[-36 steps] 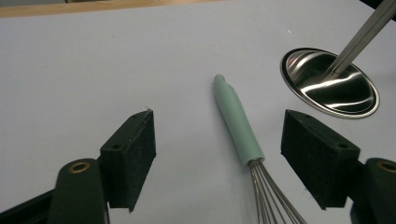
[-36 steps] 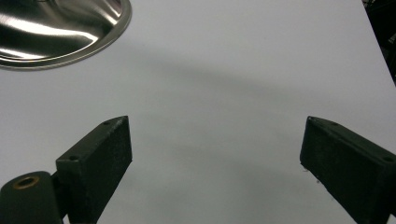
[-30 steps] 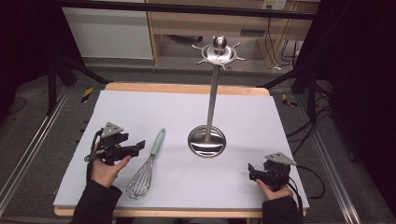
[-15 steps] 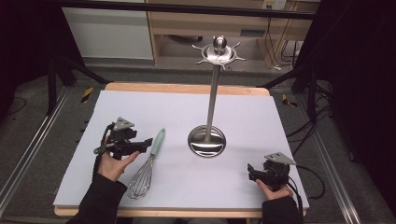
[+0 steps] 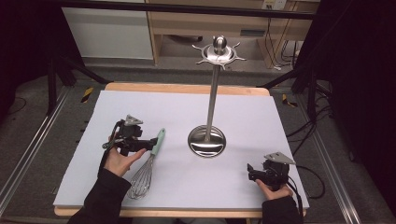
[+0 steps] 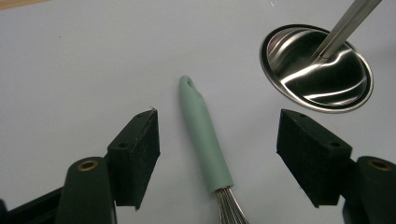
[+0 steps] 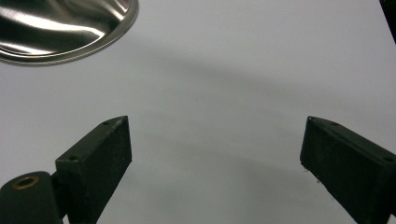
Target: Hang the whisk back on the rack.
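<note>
Left gripper [image 6: 217, 140], jaws wide, straddles the whisk [image 6: 205, 140] handle, which runs up the frame's centre; right gripper [image 5: 254, 172], also wide, sits far right.

The table [image 5: 280, 116] wears a plain pale lavender-white sheet, its wooden rim tan along the far edge. The whisk [image 6: 205, 140] has a mint-green handle and silvery wires. The stand [image 5: 207, 140] is polished steel — mirror-bright from its round base to its spiked crown. Both grippers, left gripper [image 6: 217, 163] and right gripper [image 7: 215, 168], are matte black — brass-coloured rivets in the jaws, grey plates on top.
</note>
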